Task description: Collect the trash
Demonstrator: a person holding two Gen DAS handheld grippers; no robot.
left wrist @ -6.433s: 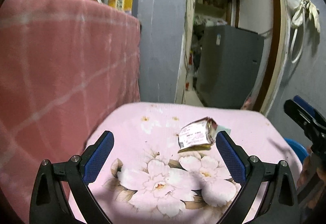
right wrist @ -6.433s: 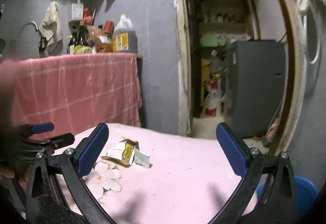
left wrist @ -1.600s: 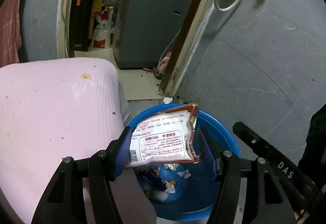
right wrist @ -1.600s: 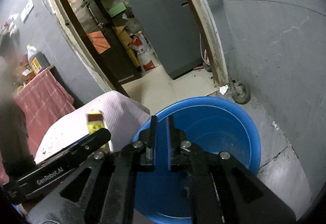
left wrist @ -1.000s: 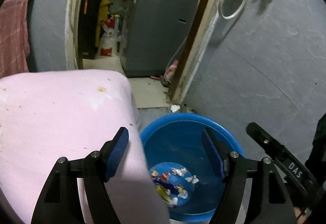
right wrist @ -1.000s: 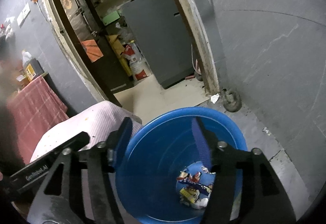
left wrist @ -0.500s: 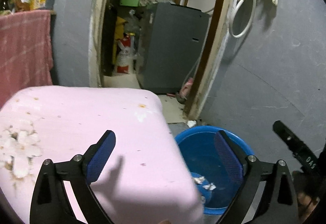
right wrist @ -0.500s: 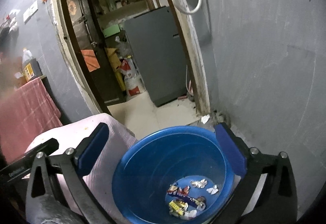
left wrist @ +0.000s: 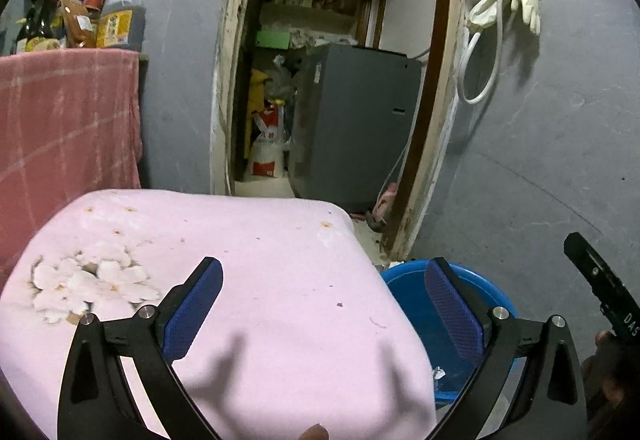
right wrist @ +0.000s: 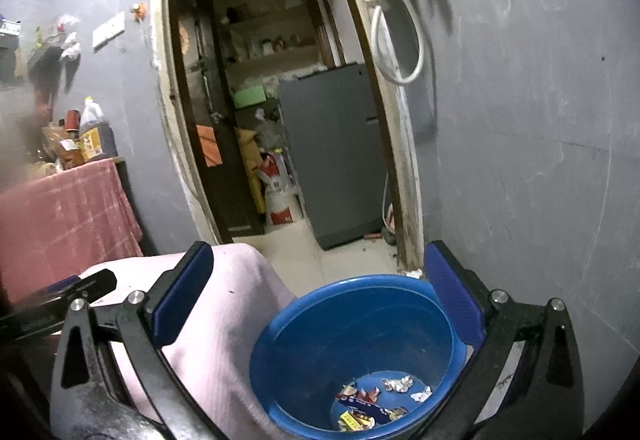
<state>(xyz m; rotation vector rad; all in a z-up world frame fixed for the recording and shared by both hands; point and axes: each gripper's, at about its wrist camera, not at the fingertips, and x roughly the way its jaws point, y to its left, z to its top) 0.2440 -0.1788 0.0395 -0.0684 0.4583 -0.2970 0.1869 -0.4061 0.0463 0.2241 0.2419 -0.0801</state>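
Blue bin [left wrist: 416, 314] half behind table [left wrist: 280, 260]

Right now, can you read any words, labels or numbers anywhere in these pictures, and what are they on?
"DAS": on the black side of the right gripper, at the left wrist view's right edge; possibly cut off.
Yellow label on the oil jug: too blurred to read.
Red and white sack in the doorway: print too small.
Wrappers in the blue bucket: unreadable.
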